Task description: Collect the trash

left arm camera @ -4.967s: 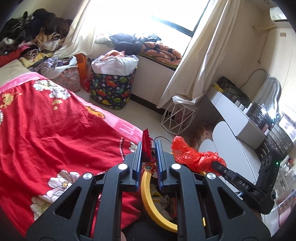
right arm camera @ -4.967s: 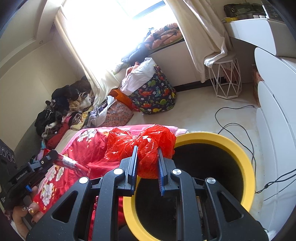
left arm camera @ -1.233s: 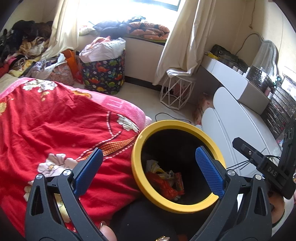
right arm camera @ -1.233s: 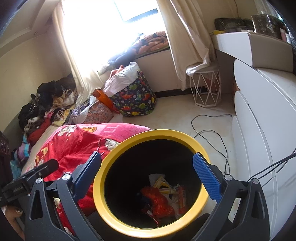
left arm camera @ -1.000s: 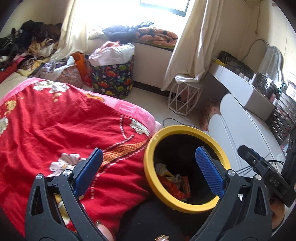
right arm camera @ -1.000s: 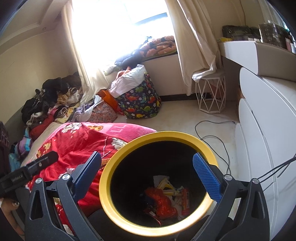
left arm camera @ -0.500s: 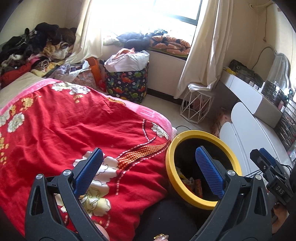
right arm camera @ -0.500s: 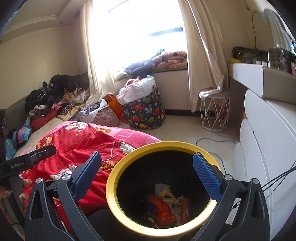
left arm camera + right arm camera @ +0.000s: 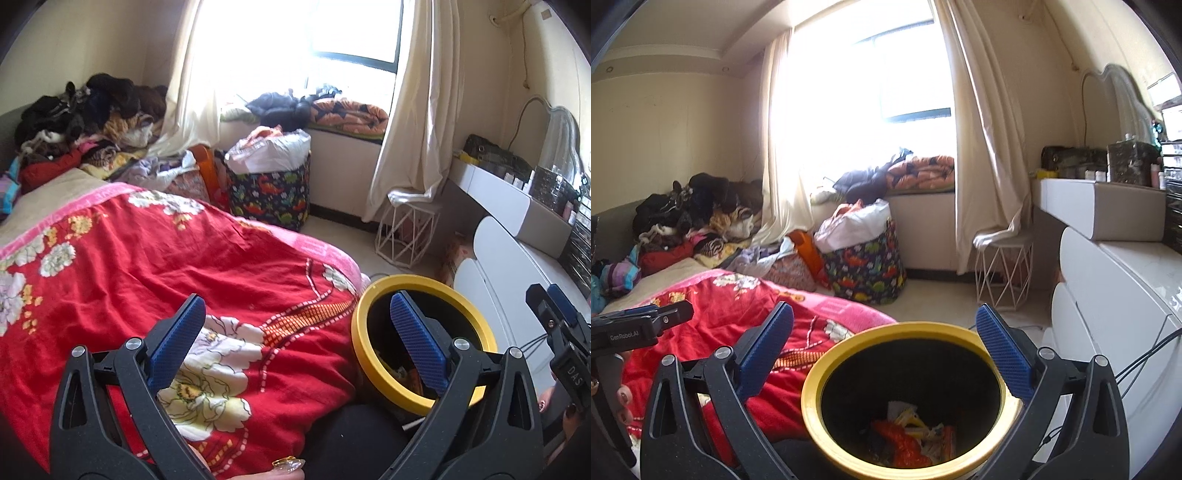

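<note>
A black trash bin with a yellow rim [image 9: 827,354] stands beside the bed; it also shows in the left wrist view [image 9: 373,295]. Inside lie a crumpled red plastic bag [image 9: 905,443] and several wrappers [image 9: 916,417]. My right gripper [image 9: 884,325] is open and empty, above the bin's near side. My left gripper [image 9: 293,310] is open and empty, over the red floral bedspread [image 9: 166,266] left of the bin. The right gripper's tip shows in the left wrist view [image 9: 554,306]; the left gripper shows in the right wrist view [image 9: 646,321].
A dinosaur-print laundry basket [image 9: 269,192] stands under the window. A white wire stool [image 9: 406,232] is by the curtain. A white dresser [image 9: 1126,295] runs along the right. Clothes pile [image 9: 85,110] at the bed's far end. A cable [image 9: 1145,354] hangs beside the dresser.
Five seconds ago both grippers were shut on red trash over the bin; now both are open and that trash lies in the bin. Both cameras have since pulled back and tilted up.
</note>
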Demonstrator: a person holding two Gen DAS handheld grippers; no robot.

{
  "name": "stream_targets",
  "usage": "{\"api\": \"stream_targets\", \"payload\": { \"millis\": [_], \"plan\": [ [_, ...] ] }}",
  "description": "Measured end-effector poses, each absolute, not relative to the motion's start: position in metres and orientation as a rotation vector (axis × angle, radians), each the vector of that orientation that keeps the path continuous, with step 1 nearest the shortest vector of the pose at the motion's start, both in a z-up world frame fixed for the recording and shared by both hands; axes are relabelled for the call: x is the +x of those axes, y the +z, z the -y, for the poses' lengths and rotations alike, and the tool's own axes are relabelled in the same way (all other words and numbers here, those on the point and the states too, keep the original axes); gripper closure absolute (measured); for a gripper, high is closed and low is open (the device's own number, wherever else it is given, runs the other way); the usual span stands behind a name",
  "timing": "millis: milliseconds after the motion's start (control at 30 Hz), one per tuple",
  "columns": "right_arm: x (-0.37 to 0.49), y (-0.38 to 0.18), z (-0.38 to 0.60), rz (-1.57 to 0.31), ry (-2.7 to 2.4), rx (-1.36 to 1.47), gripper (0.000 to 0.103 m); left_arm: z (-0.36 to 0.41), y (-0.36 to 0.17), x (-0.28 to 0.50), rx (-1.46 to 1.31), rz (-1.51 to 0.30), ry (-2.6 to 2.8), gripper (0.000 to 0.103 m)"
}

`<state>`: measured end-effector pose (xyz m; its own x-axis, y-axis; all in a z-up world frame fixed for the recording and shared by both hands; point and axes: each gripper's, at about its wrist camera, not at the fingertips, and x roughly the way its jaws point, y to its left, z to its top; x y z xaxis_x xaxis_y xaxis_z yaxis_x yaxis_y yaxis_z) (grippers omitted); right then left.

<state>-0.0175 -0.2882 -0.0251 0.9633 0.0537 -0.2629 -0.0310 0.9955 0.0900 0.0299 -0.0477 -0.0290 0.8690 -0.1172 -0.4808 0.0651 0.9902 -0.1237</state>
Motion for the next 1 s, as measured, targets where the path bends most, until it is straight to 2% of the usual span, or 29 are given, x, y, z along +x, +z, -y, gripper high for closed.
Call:
{"api": "stream_targets", "payload": {
  "millis": [267, 1000],
  "plan": [
    [-0.031, -0.029, 0.287, -0.183, 0.021, 0.069, 0.007, 0.050, -0.027, 0.023, -0.081, -0.450, -0.078, 0.011],
    [-0.031, -0.035, 0.288, -0.211, -0.004, 0.082, 0.007, 0.057, -0.027, 0.020, -0.065, -0.442, -0.090, 0.011]
  ]
}}
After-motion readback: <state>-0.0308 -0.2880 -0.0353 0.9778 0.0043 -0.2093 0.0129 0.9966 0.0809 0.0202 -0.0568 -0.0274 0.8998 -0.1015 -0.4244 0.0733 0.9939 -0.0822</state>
